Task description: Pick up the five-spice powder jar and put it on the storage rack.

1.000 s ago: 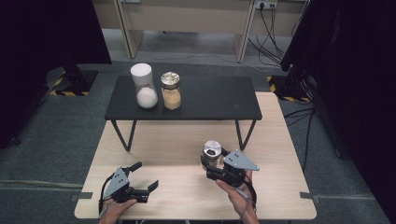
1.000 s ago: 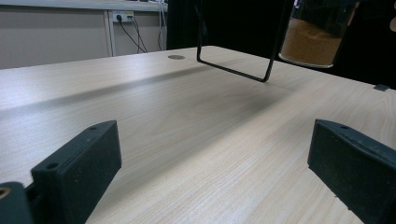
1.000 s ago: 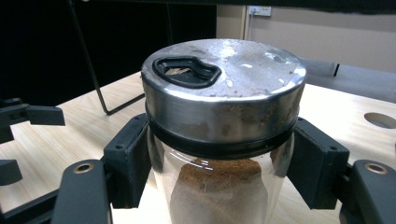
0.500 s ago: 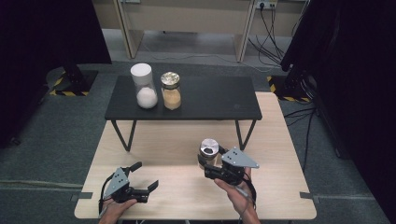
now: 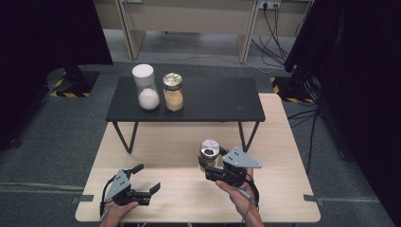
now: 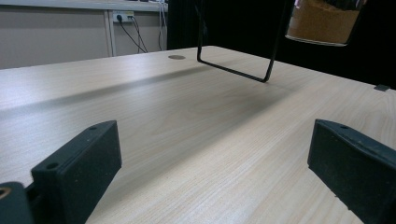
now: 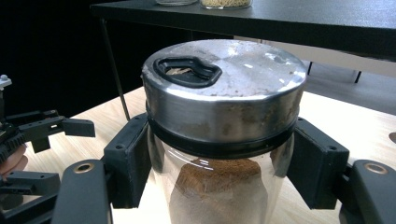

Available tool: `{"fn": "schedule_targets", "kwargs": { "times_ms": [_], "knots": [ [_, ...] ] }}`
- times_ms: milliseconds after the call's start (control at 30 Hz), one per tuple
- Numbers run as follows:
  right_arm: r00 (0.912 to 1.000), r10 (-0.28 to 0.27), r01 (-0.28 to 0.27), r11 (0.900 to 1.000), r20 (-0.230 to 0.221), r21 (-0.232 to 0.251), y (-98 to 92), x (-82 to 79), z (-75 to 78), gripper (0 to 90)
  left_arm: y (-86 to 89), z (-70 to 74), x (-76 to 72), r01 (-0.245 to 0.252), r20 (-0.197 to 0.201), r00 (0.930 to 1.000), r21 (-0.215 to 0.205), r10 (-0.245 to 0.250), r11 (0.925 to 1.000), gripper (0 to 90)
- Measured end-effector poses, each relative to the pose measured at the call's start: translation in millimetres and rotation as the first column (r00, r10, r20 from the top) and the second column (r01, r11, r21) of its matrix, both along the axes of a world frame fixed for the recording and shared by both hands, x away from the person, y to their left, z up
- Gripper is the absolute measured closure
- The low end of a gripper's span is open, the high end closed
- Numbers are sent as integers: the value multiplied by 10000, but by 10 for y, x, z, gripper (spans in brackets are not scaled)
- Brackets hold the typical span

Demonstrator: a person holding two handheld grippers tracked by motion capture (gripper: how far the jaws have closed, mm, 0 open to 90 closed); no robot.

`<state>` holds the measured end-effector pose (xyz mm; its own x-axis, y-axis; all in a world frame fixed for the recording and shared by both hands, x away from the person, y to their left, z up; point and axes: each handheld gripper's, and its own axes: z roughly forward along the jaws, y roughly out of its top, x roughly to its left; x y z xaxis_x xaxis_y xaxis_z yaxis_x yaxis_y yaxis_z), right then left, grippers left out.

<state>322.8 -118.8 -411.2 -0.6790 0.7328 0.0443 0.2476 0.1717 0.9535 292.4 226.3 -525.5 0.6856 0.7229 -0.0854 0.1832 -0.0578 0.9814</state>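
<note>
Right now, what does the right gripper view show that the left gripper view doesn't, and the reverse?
Right gripper view alone: the jar's metal lid with its black vent, the right gripper clamped on the glass below the lid, and the left gripper off to the side. Left gripper view alone: open black jaws over bare wood, a wall socket. Both: the jar of brown powder, the wooden table, the black shelf's leg.

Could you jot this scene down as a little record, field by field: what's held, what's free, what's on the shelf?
Held: glass jar with metal lid, brown powder inside
Holder: right gripper, jaws shut on the jar below its lid
Left gripper: open, nothing between its jaws, low over the wooden table
Black shelf: white-lidded jar and gold-lidded jar, side by side
</note>
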Motion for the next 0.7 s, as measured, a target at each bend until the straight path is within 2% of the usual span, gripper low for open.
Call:
{"fn": "schedule_targets", "kwargs": {
  "times_ms": [467, 700],
  "knots": [
    [9998, 182, -185, 9996, 128, 225, 13, 21, 179, 311, 0, -7, 2, -21, -25, 10000, 8, 21, 10000, 22],
    [9994, 317, -319, 9994, 148, 141, 23, 30, 286, 311, -1, -8, 3, -27, -28, 10000, 16, 27, 10000, 22]
  ]
}}
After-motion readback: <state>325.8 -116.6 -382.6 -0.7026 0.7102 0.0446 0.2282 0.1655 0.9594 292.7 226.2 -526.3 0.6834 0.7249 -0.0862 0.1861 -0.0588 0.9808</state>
